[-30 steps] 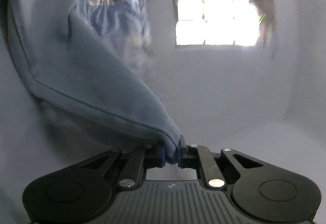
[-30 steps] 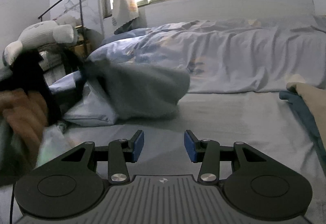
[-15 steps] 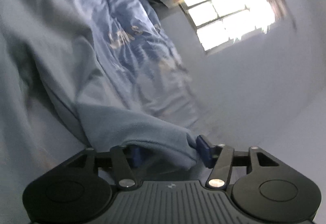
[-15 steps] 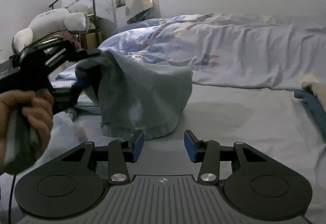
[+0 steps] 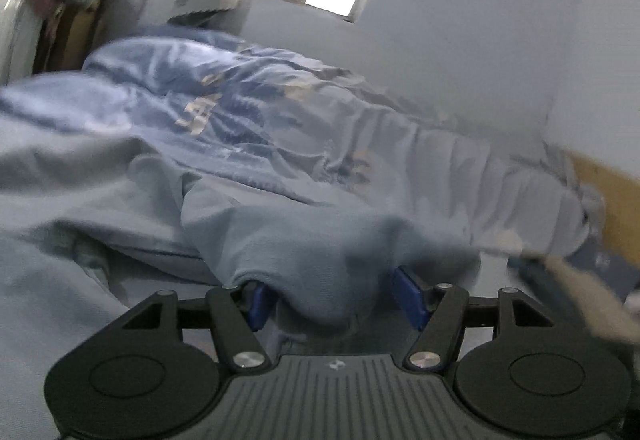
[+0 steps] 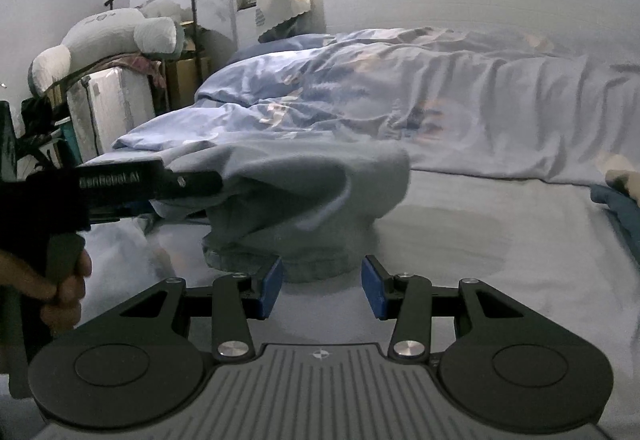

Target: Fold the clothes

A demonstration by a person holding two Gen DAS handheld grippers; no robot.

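A grey-blue garment (image 6: 304,200) hangs bunched over the bed sheet (image 6: 500,248), its hem touching the sheet. In the left wrist view the garment (image 5: 312,252) drapes over and between the blue pads of my left gripper (image 5: 336,304), whose jaws stand wide apart. The left gripper also shows from the side in the right wrist view (image 6: 168,180), under the cloth. My right gripper (image 6: 322,288) is open and empty, just in front of the garment's hem.
A crumpled blue duvet (image 6: 400,96) fills the back of the bed. Folded dark blue and beige clothes (image 6: 620,196) lie at the right edge. A plush toy (image 6: 104,48), boxes and a rack stand at the left by the window.
My left gripper was shut on the garment's edge, then opened and swung level; the cloth now lies loose over its jaws. The garment dropped to the sheet. My right gripper moved closer to it.
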